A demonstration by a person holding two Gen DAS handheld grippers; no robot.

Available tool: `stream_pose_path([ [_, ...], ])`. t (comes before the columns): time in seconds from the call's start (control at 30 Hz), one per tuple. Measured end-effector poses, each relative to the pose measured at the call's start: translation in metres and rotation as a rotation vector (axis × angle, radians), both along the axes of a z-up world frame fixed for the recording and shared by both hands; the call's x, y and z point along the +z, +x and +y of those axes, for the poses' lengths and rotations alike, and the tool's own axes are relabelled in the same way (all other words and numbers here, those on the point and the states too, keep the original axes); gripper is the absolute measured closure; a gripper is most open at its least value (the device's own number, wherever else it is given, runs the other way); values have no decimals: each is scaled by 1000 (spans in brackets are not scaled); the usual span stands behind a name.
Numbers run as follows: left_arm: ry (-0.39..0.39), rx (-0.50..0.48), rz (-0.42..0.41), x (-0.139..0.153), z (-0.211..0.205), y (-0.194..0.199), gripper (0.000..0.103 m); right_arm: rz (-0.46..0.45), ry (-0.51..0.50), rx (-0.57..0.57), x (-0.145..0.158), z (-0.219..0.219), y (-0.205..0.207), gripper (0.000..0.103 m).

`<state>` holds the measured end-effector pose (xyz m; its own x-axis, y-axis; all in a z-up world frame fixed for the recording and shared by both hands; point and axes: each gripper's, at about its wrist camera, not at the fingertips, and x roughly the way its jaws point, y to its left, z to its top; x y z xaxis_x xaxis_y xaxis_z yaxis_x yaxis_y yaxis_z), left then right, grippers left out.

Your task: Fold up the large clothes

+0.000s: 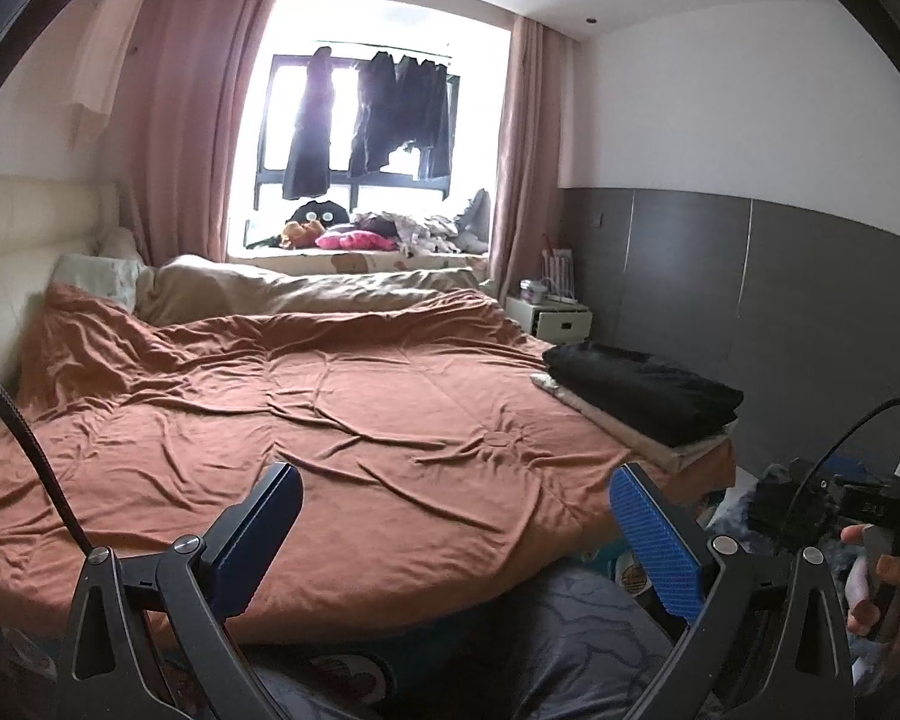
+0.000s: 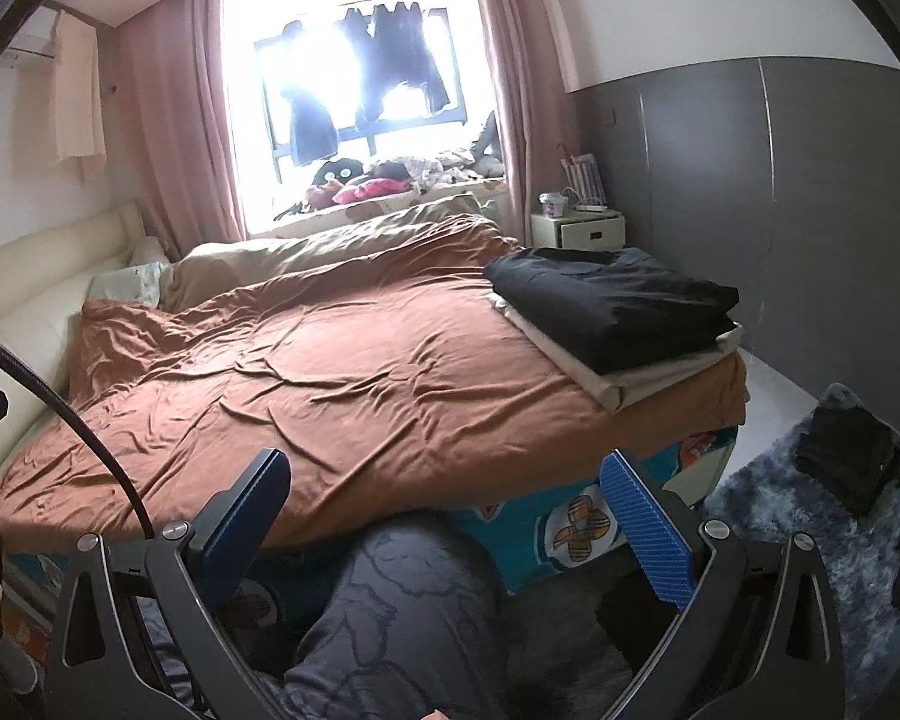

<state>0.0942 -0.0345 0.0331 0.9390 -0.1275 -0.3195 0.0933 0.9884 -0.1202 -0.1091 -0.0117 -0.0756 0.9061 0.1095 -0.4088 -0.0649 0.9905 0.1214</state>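
A folded black garment [image 1: 642, 390] lies on top of a folded beige one [image 1: 678, 450] at the right corner of the bed; the pile also shows in the right wrist view [image 2: 612, 300]. My left gripper [image 1: 456, 480] is open and empty, held above the near edge of the rust-brown bed cover [image 1: 306, 408]. My right gripper [image 2: 444, 474] is open and empty, also over the near edge of the cover [image 2: 330, 372]. Another dark garment [image 2: 846, 456] lies on the grey rug on the floor to the right.
A shaggy grey rug [image 2: 780, 510] covers the floor right of the bed. A white nightstand [image 2: 582, 228] stands by the grey wall. Dark clothes [image 1: 372, 114] hang at the window. My leg in grey patterned trousers [image 2: 402, 600] is below the grippers.
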Motion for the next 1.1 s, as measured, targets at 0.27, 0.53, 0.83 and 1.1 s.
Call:
stream_pose_path([
  [0.27, -4, 6, 17, -4, 0, -1, 0, -2, 1, -3, -2, 7, -4, 0],
  [0.53, -12, 3, 25, -4, 0, -2, 0, -9, 6, -6, -2, 7, -6, 0],
  [0.83, -8, 3, 22, -3, 0, -5, 0, -8, 5, -1, -2, 6, -6, 0],
  [1.1, -2, 3, 17, -2, -2, -7, 0, -8, 5, 0, -3, 5, -5, 0],
])
